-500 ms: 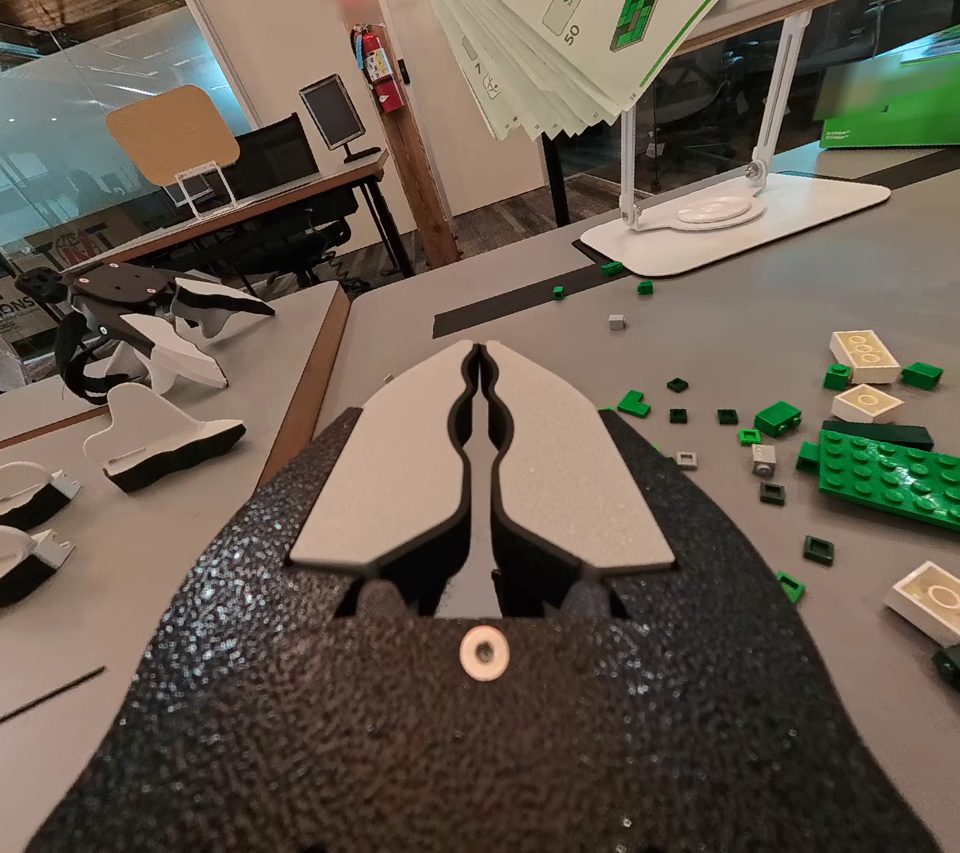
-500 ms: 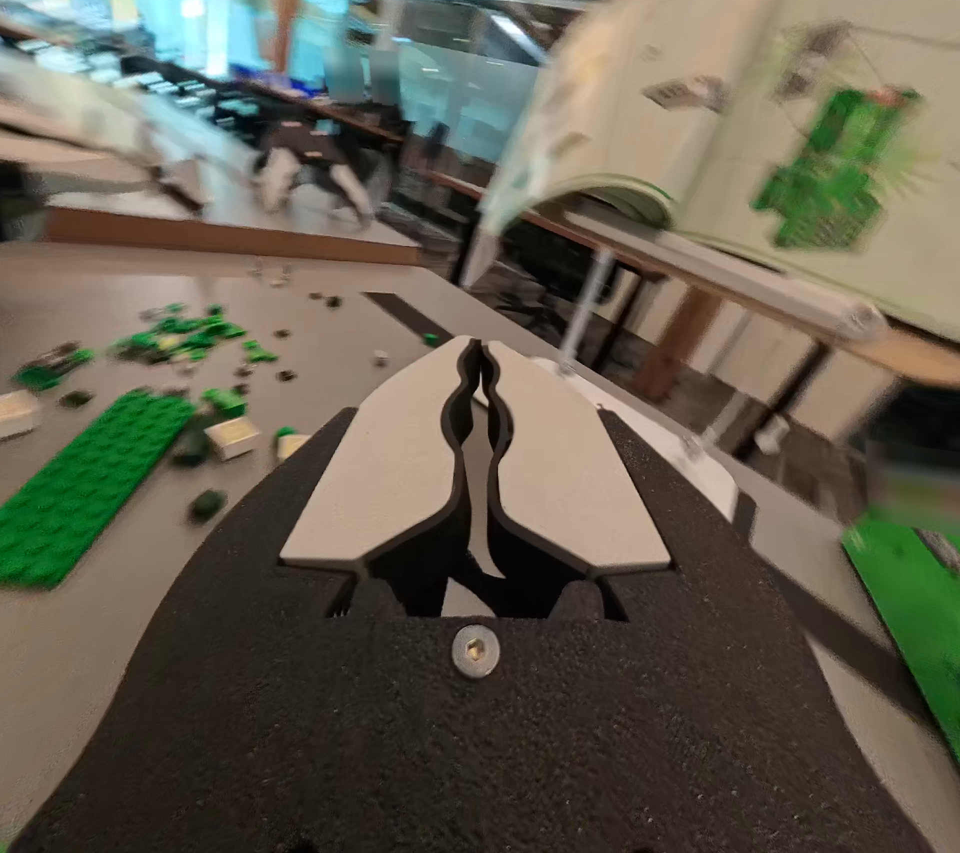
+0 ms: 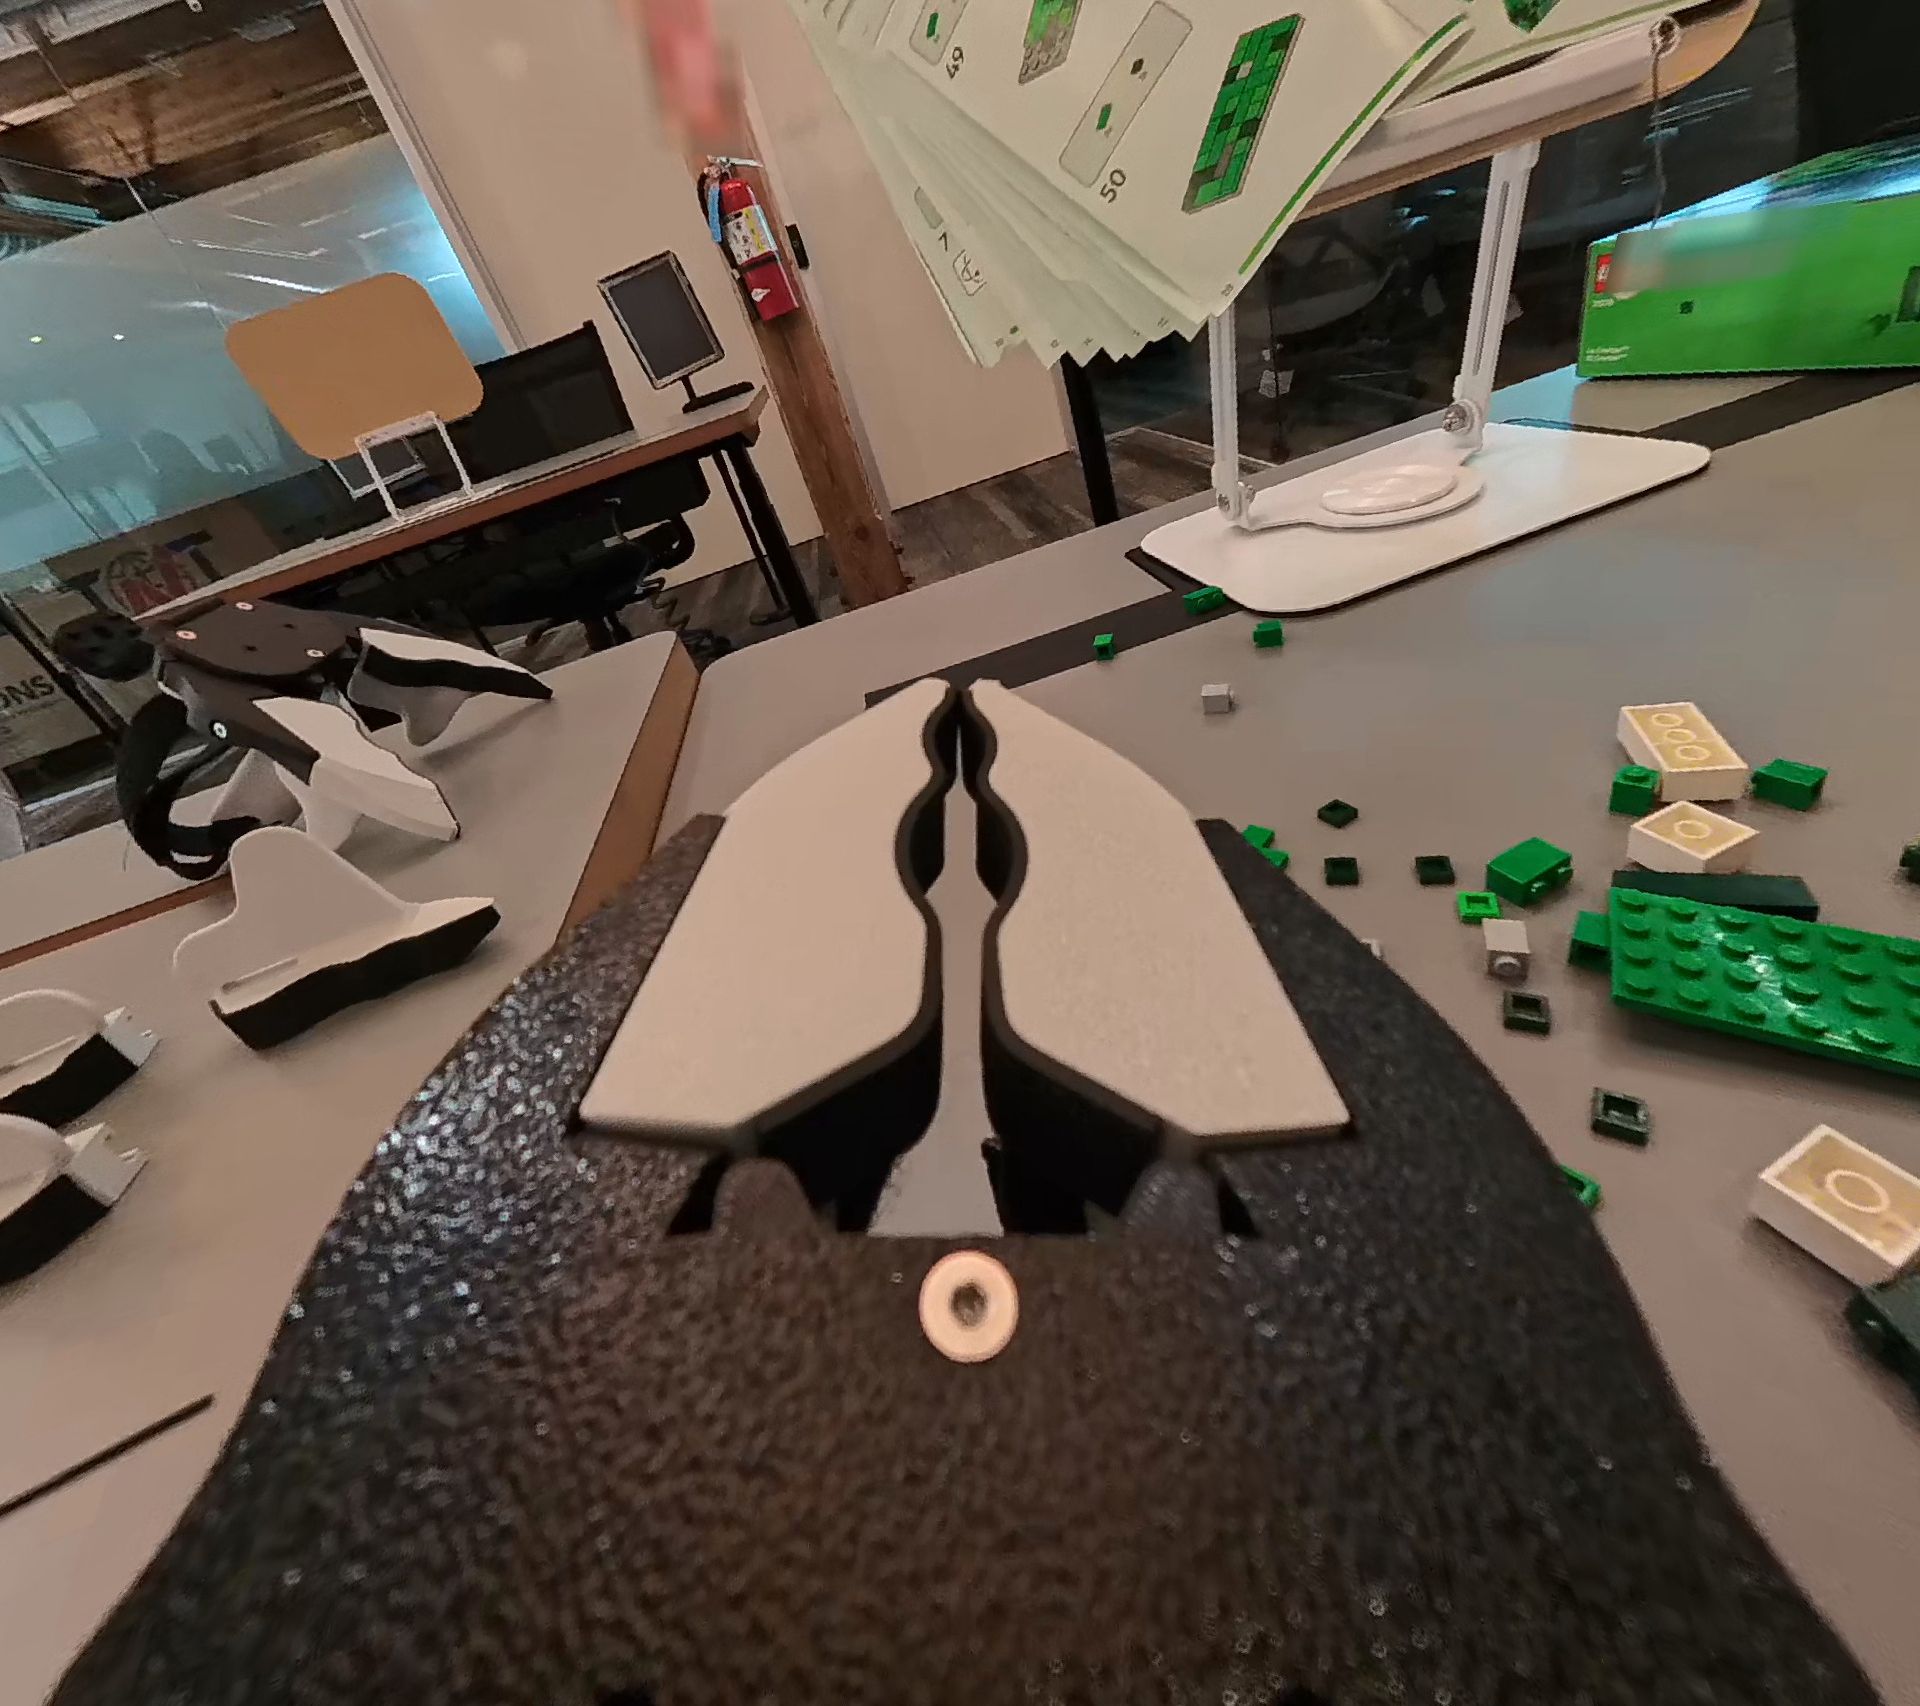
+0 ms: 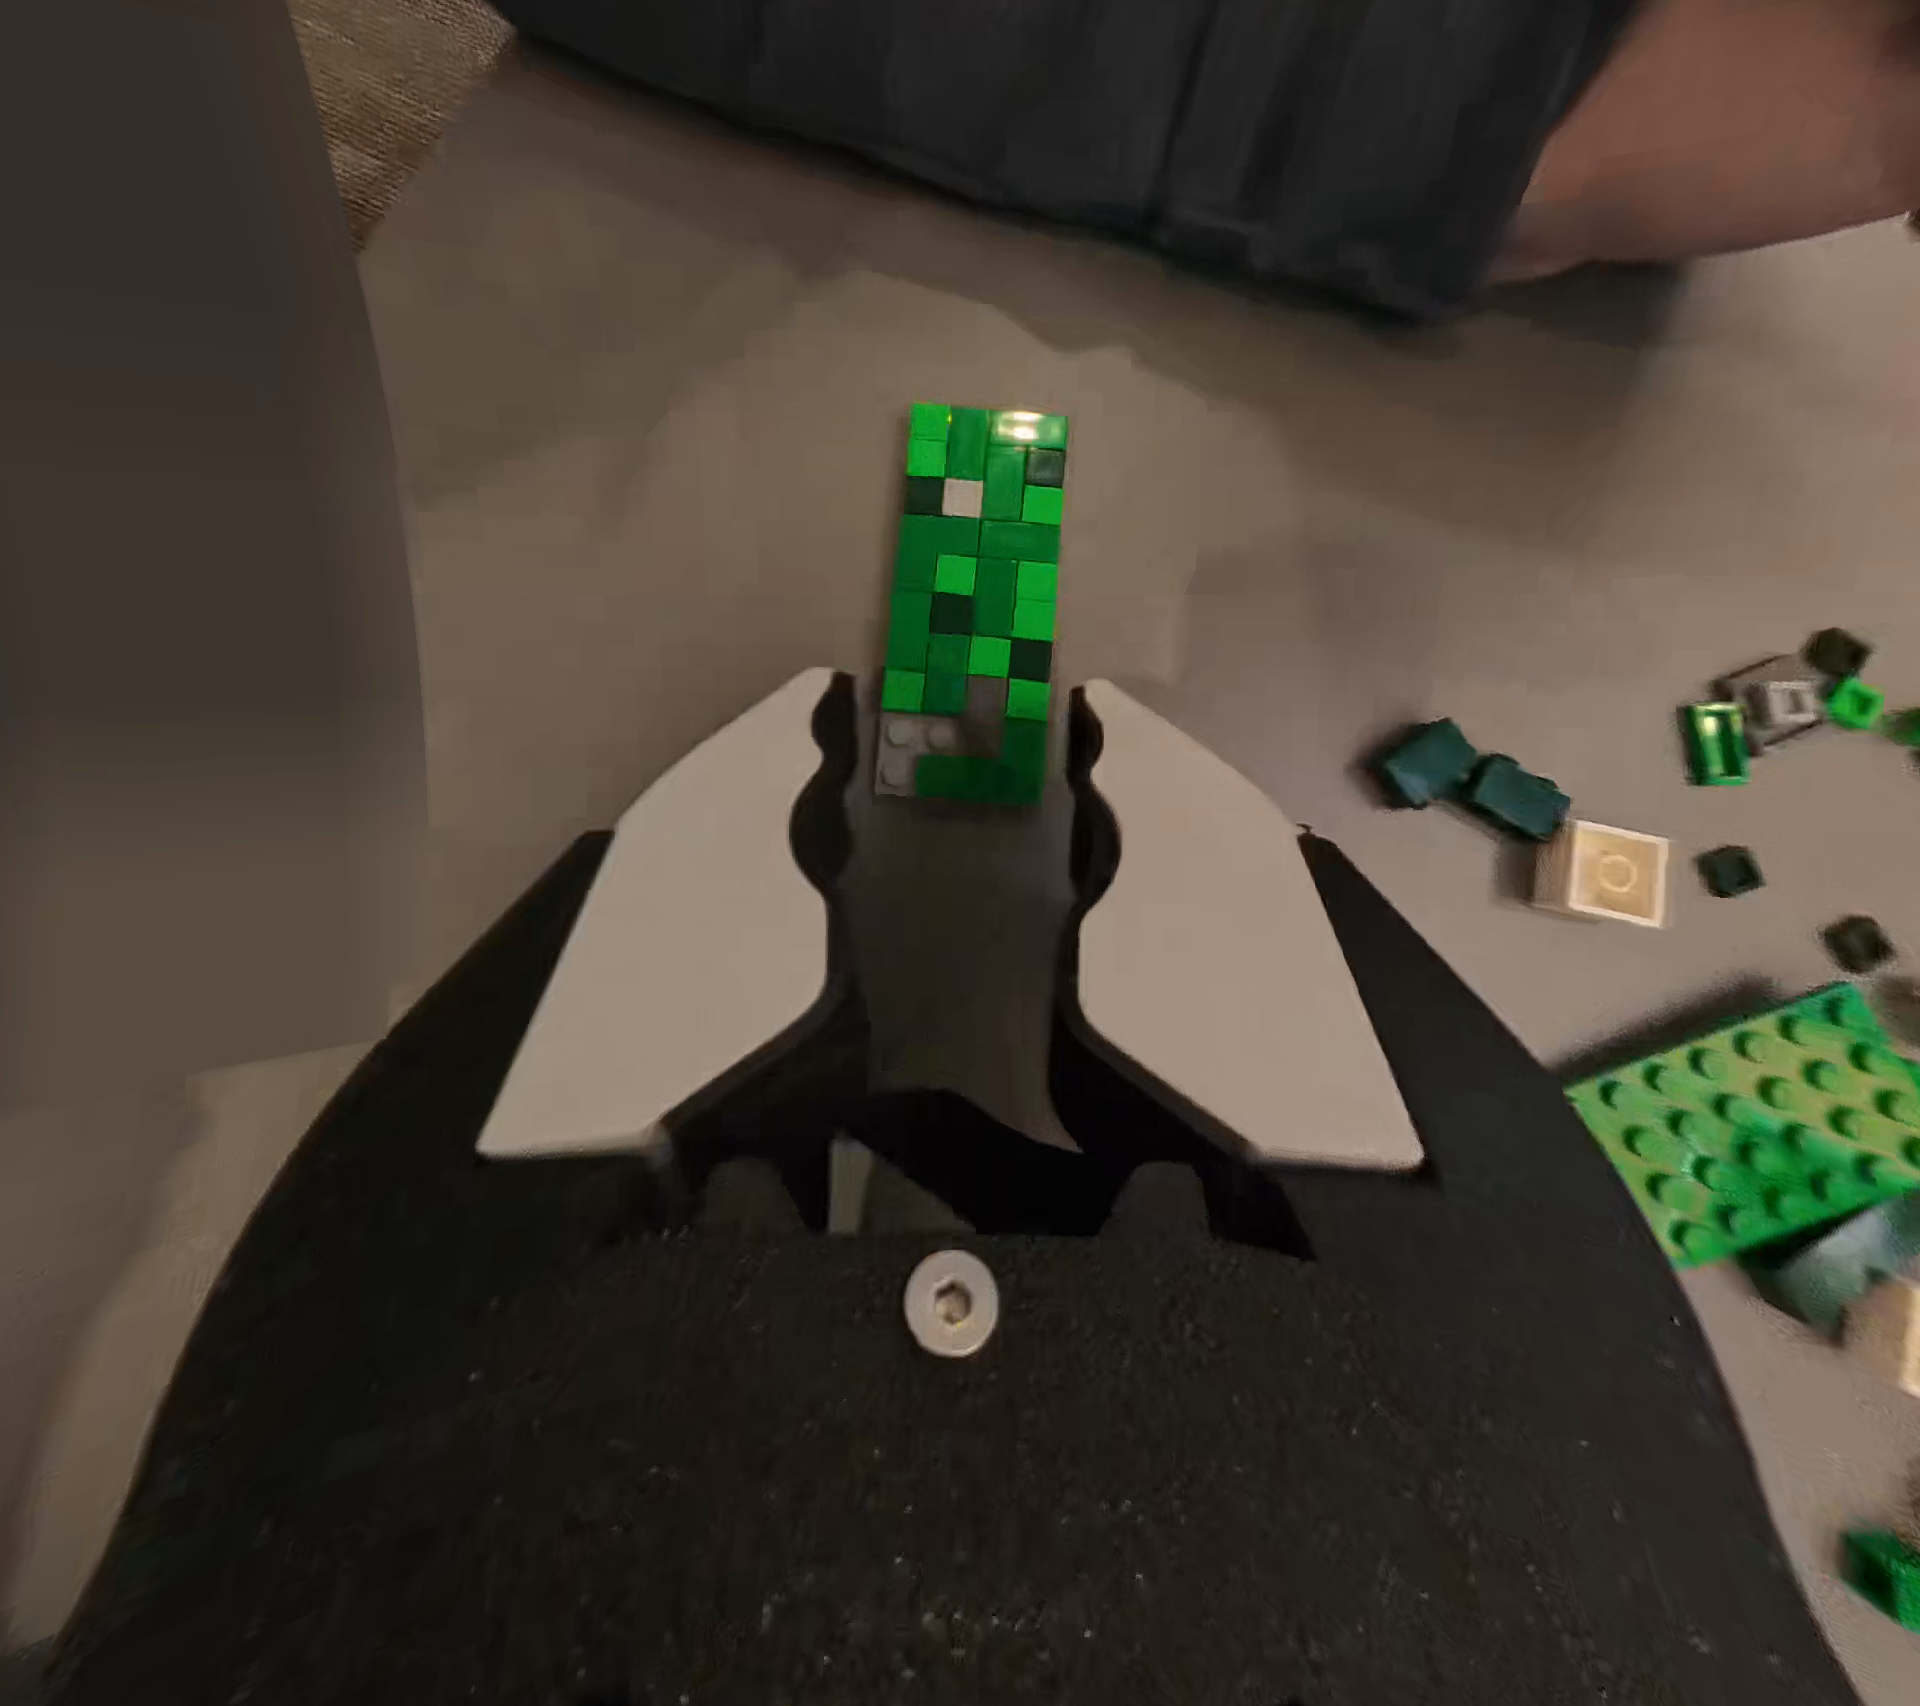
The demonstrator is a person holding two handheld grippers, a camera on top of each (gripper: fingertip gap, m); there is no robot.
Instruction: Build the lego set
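Right claw [image 4: 961, 711] stands apart astride a green tiled plate [image 4: 977, 596]; left claw [image 3: 961, 700] is together, bare.

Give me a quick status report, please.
Left hand-held gripper shut, empty. Right hand-held gripper open, straddling green tiled strip on table. Loose bricks right.

left view low along table [image 3: 1558, 576], right view steeply downward
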